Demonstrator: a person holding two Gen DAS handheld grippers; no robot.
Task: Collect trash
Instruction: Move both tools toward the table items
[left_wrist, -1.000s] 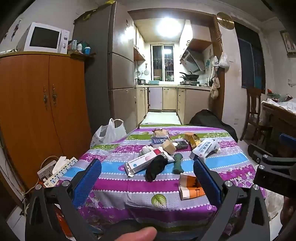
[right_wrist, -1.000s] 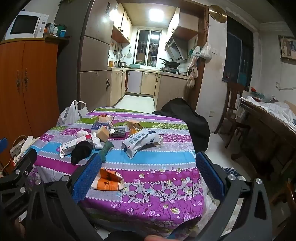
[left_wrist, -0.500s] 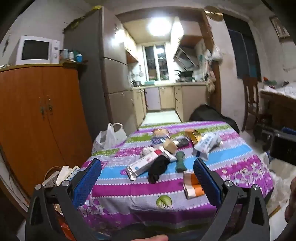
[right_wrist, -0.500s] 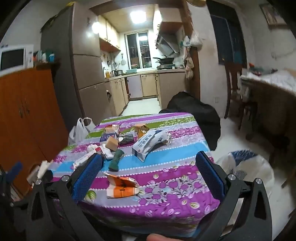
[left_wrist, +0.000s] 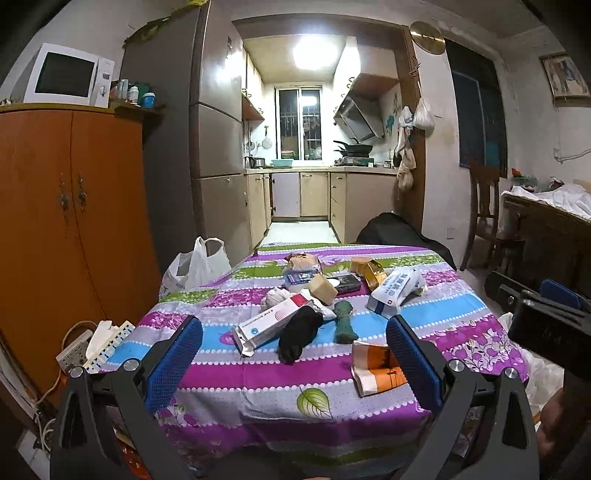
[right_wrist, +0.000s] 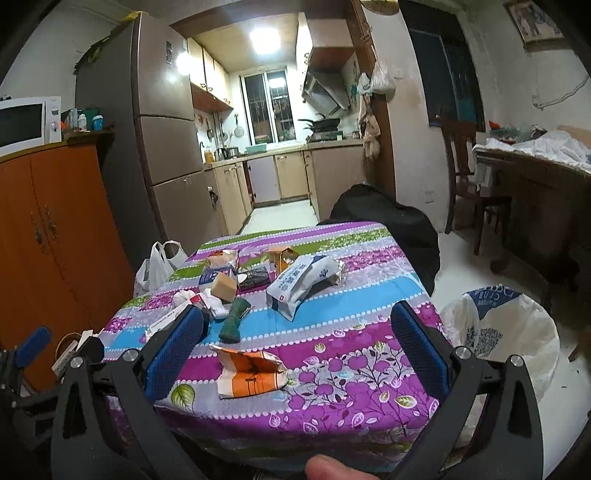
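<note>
**Both grippers wide open, trash all on the table**

Left gripper (left_wrist: 293, 360) and right gripper (right_wrist: 297, 350) hover at the near edge of the purple striped floral tablecloth (right_wrist: 332, 325), jaws spread wide, holding nothing. A crumpled orange-and-white wrapper (right_wrist: 251, 374) lies closest. A white bag-lined trash bin (right_wrist: 498, 336) stands on the floor just right of the table.

Little legible print in either view
Mirrored blue letters, seemingly "CLUB", are made out on the white bin bag (right_wrist: 495, 328) beside the table; printing on the white-and-blue packet (right_wrist: 299, 282) and long white box (left_wrist: 267, 325) is too small to be read
</note>
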